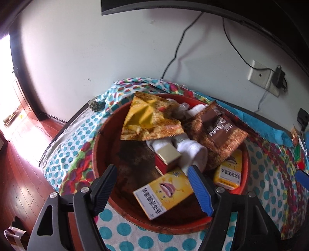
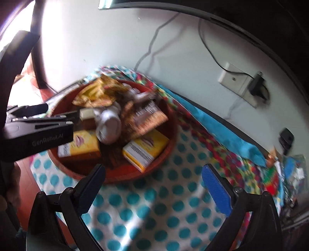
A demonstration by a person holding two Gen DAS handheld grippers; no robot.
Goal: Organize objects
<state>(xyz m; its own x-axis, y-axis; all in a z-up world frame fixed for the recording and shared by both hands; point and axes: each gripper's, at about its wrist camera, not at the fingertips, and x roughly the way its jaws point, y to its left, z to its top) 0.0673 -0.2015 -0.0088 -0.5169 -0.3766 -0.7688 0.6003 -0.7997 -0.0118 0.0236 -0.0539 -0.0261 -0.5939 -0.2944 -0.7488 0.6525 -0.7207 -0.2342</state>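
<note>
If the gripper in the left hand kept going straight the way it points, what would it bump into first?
Most likely the yellow box lying in the red basin, right between the left gripper's open fingers, though depth is hard to judge.

Red tray (image 1: 100,146) crowded far and right with snack bags (image 1: 152,119), socks (image 1: 191,152), yellow boxes (image 1: 164,195), near-left tray floor bare, dotted cloth (image 2: 154,212) near the tray open, wall close behind.

Home room: polka-dot cloth (image 2: 154,202) over table, wooden floor (image 1: 21,173), wall socket (image 1: 259,75), wall-mounted screen (image 1: 154,5) above.
</note>
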